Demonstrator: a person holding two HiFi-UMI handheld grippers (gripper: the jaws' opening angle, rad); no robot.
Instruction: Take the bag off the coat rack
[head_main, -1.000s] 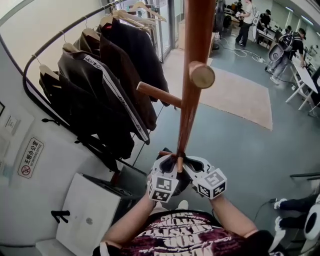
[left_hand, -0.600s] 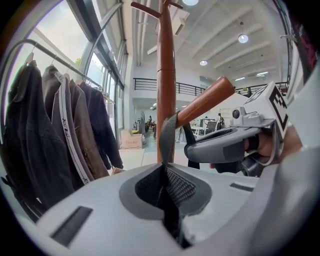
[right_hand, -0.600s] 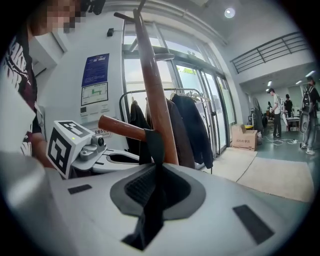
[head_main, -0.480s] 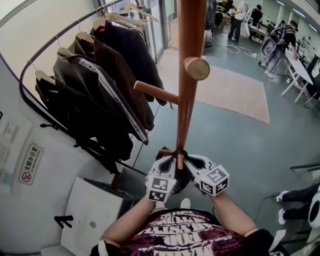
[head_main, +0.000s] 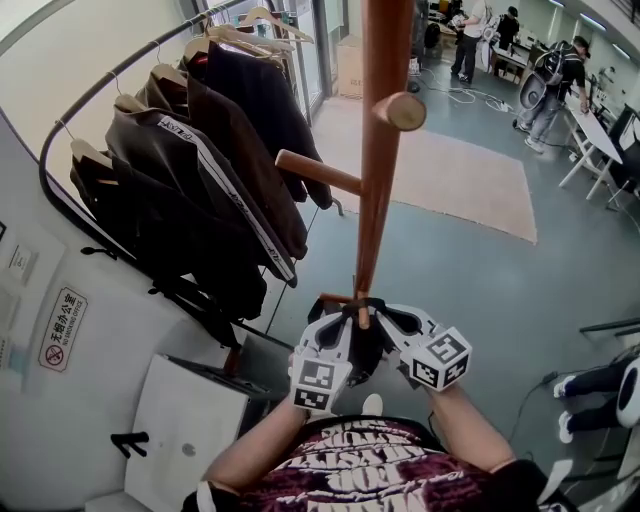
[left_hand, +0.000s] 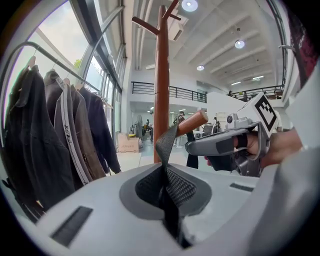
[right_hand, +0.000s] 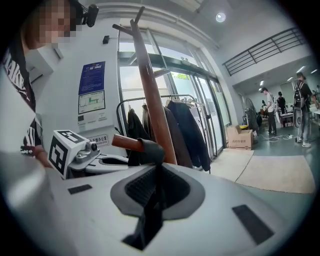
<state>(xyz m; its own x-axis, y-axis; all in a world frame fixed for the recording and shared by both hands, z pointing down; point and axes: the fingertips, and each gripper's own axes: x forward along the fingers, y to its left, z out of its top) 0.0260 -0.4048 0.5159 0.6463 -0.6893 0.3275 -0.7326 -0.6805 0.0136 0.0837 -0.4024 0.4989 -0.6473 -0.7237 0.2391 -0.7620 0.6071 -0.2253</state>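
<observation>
Pinching black bag strap (left_hand: 167, 150) in left gripper (head_main: 342, 322) and in just-closing right gripper (head_main: 390, 322). Only from gripper views: looped over coat rack's (head_main: 377, 190) low peg (right_hand: 122, 142). Only from head view: bag (head_main: 367, 352) hanging beneath.

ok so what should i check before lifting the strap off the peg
1. Left gripper shut on the black woven strap: ok.
2. Right gripper: jaws have just been closing, strap pinched between them: ok.
3. Strap off the short brown wooden peg: not ok, looped over it.
4. Bag hanging free below: cannot tell, grippers cover it.
5. Headroom along the tall brown wooden rack pole: probably ok, upper pegs sit higher up.
</observation>
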